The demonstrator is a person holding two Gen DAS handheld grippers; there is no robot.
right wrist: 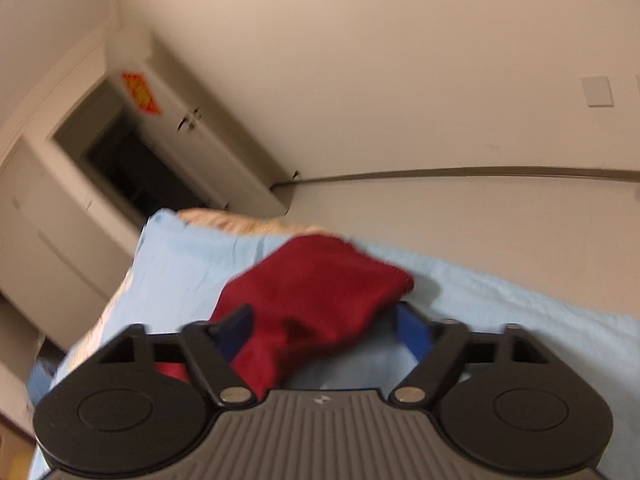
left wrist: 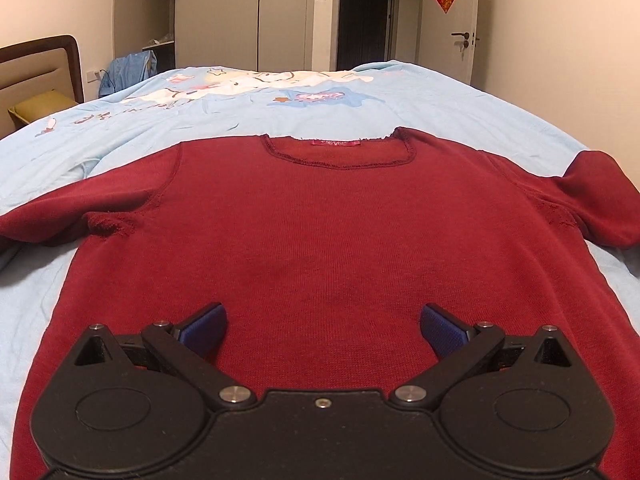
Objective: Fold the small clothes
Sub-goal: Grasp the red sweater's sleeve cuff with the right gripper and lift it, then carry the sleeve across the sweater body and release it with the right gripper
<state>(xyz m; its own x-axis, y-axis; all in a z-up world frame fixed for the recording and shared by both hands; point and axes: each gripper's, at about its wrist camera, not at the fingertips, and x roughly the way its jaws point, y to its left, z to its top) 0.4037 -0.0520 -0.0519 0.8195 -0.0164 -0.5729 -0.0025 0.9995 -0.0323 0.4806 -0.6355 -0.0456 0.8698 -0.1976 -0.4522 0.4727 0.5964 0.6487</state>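
Maroon knit sweater [left wrist: 320, 216] lies flat, front up, on light-blue bed sheet [left wrist: 460, 108], neckline at 12 o'clock, sleeves out toward 9 and 3. Left gripper [left wrist: 322, 330] hovers over hem w/ jaws spread wide, nothing held. Right gripper [right wrist: 324, 334] also spread, one sleeve [right wrist: 316, 292] lying between its fingers, ungripped.

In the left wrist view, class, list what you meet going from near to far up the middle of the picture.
left gripper with jaws open → red sweater body → its neckline with pink label → light blue bedspread → cartoon print → wardrobe doors and dark doorway
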